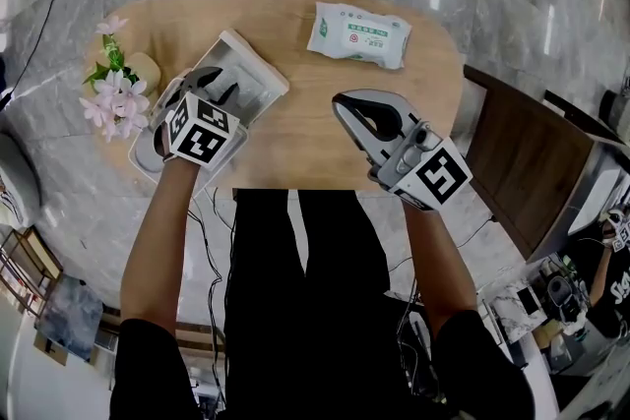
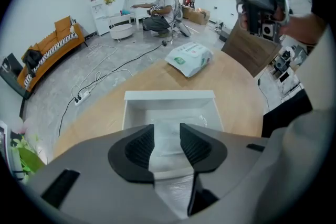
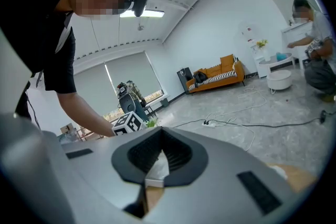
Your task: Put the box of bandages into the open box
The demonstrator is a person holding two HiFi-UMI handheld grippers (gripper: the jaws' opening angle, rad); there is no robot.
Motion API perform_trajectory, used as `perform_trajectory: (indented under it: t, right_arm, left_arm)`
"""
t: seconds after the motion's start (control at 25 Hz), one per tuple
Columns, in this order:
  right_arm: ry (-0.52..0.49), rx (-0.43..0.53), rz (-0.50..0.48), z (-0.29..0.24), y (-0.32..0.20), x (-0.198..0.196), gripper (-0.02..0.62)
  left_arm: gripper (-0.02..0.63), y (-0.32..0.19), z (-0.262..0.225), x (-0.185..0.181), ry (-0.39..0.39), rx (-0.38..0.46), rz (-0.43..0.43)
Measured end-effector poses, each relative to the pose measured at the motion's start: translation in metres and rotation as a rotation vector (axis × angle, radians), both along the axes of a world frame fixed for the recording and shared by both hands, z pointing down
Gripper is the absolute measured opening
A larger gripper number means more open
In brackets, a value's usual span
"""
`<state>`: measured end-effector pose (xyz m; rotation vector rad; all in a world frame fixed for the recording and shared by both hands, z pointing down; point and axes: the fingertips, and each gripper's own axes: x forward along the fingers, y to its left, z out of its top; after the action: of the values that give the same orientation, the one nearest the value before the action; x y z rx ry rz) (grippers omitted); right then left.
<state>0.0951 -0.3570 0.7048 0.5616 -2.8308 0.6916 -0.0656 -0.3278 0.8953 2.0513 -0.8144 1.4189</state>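
Observation:
A white open box (image 1: 258, 64) lies on the left part of the wooden table (image 1: 305, 128). My left gripper (image 1: 219, 86) hangs just over it, jaws pointing in. In the left gripper view the left gripper (image 2: 167, 131) is open, and a pale, plastic-wrapped box of bandages (image 2: 167, 152) lies below the gap, inside the open box (image 2: 169, 95). Its pads do not touch the bandage box. My right gripper (image 1: 346, 105) is held above the table's middle right, tips together, nothing in it. In its own view the right gripper (image 3: 160, 132) is shut and empty.
A green-and-white pack of wipes (image 1: 358, 34) lies at the table's far side. Pink flowers (image 1: 116, 95) stand at the left edge beside the open box. A brown wooden board (image 1: 522, 152) stands right of the table. Cables run over the floor.

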Motion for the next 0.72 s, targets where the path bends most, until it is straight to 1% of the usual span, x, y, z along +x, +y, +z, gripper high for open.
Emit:
perform_trajectory:
  t: [0.16,0.32,0.44,0.56,0.72]
  right_arm:
    - [0.000,0.014,0.003,-0.005,0.001,-0.003,0.011]
    - [-0.003,0.045,0.002,-0.023,0.004,-0.010,0.011]
    - [-0.011,0.077,0.010,-0.051,0.009,-0.017,0.011]
    - [-0.012,0.112,0.015,-0.088,0.014,-0.024,0.011]
    - [-0.014,0.209,0.049,-0.155,0.010,-0.030,0.011]
  left_arm:
    - [0.164,-0.003,-0.014,-0.005,0.030,0.044,-0.050]
    - [0.141,-0.009,-0.048,-0.005,0.125,0.115,-0.117]
    - [0.117,-0.014,-0.095,0.000,0.208,0.202,-0.133]
    - [0.088,-0.014,-0.154,0.005,0.307,0.283,-0.152]
    - [0.052,-0.021,-0.241,0.004,0.420,0.408,-0.159]
